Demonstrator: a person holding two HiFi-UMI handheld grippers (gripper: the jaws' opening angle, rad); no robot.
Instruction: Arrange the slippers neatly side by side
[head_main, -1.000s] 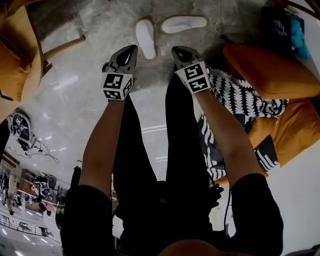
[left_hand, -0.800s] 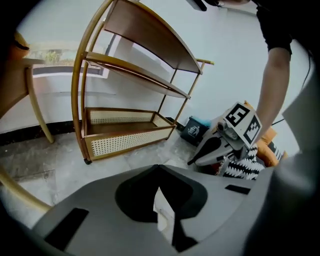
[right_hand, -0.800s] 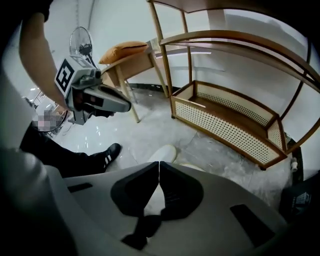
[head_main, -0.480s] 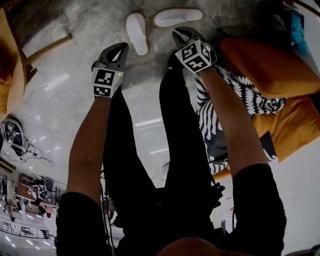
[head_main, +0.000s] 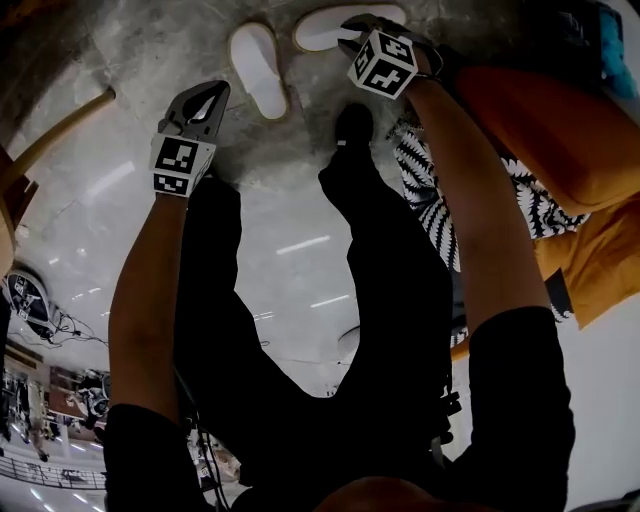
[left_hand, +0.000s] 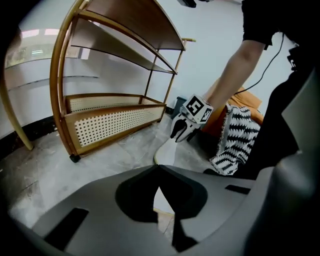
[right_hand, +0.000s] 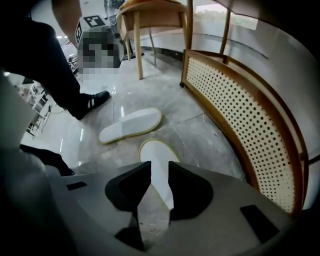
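The right gripper (right_hand: 155, 176) hung narrowly open above the near slipper (right_hand: 156, 159) on the floor (right_hand: 200, 134), the left gripper (left_hand: 158, 172) shut and empty, so descending could have shoved it against the angled second slipper (right_hand: 131, 125) instead of gripping.

Bright, even indoor light. Ceiling lamps glare as white streaks on the polished floor (head_main: 300, 245). Strong fisheye bending, dark vignetted corners. Nearest foreground soft, slightly blurred. Shadows faint.
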